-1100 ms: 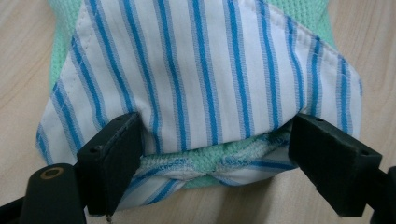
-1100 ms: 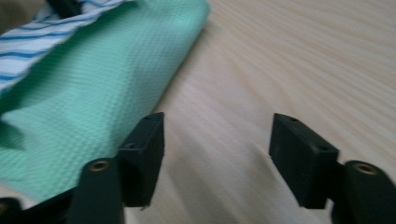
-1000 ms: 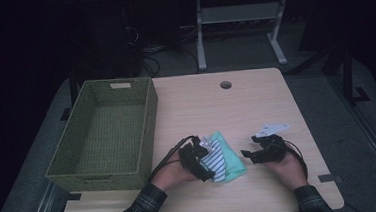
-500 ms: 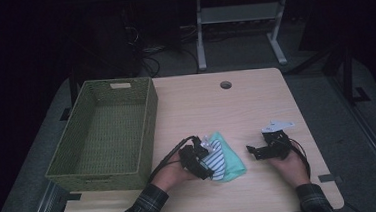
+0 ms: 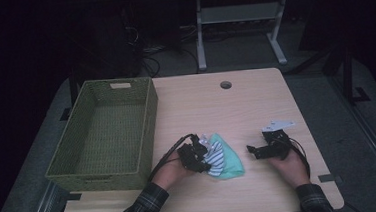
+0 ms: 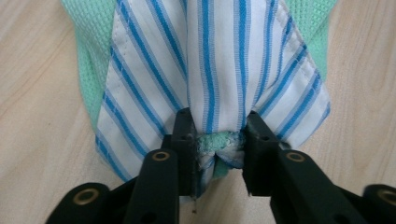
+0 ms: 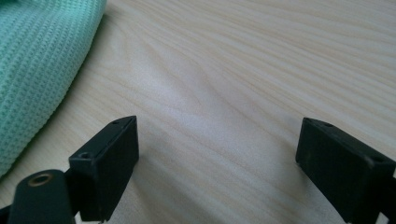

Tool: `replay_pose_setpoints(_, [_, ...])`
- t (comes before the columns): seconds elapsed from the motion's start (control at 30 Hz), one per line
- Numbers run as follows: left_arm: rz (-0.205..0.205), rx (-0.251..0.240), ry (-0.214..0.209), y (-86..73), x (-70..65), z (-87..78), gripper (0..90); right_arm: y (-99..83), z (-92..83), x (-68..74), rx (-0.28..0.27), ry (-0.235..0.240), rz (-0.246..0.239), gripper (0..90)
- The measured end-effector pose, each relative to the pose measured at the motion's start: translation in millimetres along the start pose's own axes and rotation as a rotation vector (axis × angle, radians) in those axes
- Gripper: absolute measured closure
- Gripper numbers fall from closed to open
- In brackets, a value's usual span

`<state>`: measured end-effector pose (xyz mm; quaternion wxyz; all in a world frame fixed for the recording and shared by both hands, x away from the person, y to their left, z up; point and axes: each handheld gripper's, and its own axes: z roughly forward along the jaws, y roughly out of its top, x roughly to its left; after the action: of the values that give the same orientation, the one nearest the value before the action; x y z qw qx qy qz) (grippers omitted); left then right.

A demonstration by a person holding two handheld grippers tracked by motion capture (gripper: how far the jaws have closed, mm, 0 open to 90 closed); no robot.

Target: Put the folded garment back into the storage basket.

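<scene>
A white cloth with blue stripes lies on top of a green waffle cloth on the table. My left gripper has just been closing, and its jaws now pinch a bunched fold of both cloths at their near edge. In the high view this gripper sits at the left side of the striped cloth and the green cloth. My right gripper rests to the right of the cloths. Its jaws have just opened wider over bare wood, with the green cloth off to their left.
A green woven basket stands along the left side of the wooden table. A round cable hole is near the table's far edge. Dark floor, cables and a white stand lie beyond it.
The left jaws have closed in on the cloth edge, bunching it between them. The right gripper has stayed beside the green cloth, shifting only slightly.
</scene>
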<state>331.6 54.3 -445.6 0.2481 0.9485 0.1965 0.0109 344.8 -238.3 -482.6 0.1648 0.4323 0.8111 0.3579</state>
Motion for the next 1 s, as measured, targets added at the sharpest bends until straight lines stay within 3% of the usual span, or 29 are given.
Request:
replay_pose_setpoints(0.1, [-0.005, 0.006, 0.001, 1.0, -1.1, 0.0, 73.4, 0.0, 0.0, 0.0, 0.000, 0.000, 0.000, 12.8])
replay_pose_setpoints(0.43, [-0.043, -0.014, -0.058, 0.1, 8.8, -4.0, 73.8, 0.1, 0.0, -0.1, -0.001, 0.000, 0.000, 12.8])
replay_pose_setpoints(1.0, [-0.086, -0.089, -0.055, 7.5, 11.3, -29.9, 73.6, 0.0, -0.1, -0.2, -0.001, 0.002, 0.006, 12.8])
